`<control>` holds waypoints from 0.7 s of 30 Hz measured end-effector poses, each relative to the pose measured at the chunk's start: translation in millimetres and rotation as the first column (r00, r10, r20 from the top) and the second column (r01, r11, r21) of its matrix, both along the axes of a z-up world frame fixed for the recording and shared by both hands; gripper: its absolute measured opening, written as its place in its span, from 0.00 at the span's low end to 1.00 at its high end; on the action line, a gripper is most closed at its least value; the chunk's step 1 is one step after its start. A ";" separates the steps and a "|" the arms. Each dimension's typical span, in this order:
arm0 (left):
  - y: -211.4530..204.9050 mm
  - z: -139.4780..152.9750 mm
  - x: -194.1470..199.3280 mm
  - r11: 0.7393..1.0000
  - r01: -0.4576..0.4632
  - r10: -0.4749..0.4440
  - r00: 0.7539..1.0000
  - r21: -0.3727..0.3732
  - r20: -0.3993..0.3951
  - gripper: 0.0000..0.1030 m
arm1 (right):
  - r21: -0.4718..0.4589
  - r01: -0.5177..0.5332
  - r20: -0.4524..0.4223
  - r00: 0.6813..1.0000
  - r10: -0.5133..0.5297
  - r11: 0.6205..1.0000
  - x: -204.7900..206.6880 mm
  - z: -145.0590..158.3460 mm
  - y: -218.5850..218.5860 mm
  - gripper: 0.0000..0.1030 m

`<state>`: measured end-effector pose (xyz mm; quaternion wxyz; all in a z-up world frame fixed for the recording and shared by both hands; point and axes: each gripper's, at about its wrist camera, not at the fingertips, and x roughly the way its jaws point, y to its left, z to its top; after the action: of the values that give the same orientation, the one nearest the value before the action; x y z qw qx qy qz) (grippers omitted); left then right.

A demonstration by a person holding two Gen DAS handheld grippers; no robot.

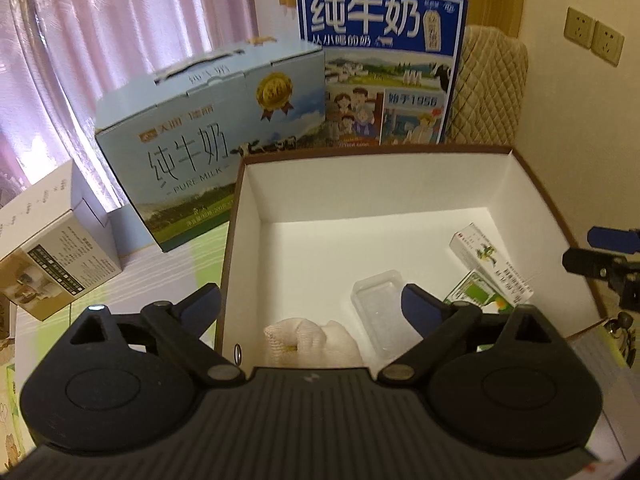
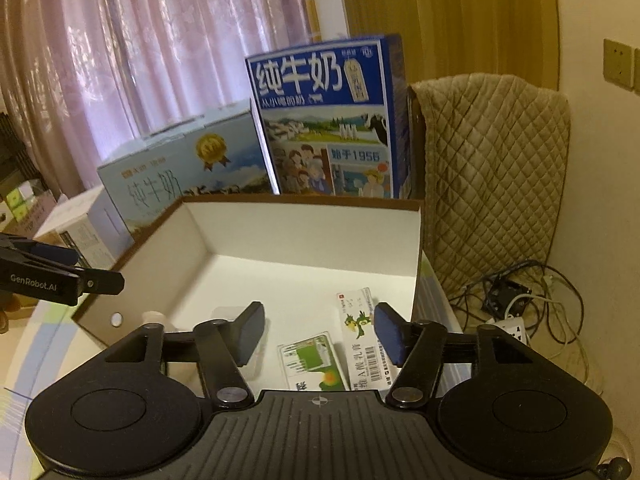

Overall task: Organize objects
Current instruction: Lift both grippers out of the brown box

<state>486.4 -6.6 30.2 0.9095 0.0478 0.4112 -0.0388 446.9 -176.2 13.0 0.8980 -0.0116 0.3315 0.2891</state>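
While both tools gape empty, left tool (image 1: 310, 300) and right tool (image 2: 318, 330) above white-walled box (image 1: 256, 204), bare floor beyond.

"PURE MILK" on light-blue carton (image 1: 208, 152); "1956" on blue carton (image 1: 384, 68).

Open box (image 1: 240, 216) holds cloth (image 1: 312, 340), tray (image 1: 380, 312) and two packets (image 1: 492, 276); milk cartons (image 1: 208, 136) stand behind

- Dim, warm indoor light; daylight glows pink through the far-left curtains (image 1: 120, 40).
- White box interior (image 1: 320, 240) reads brightest.
- Fisheye bends edges; corners vignette dark; slight softness.
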 end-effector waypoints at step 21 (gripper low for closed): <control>10.0 47.6 -93.0 0.997 -0.049 0.054 0.994 -0.052 0.094 0.95 | 0.076 0.001 0.015 1.000 -0.002 0.997 -87.3 28.2 -21.2 0.69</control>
<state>393.4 3.4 77.7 0.9297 0.0166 0.3672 -0.0233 359.6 -197.4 41.2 0.9004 0.0205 0.3137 0.3008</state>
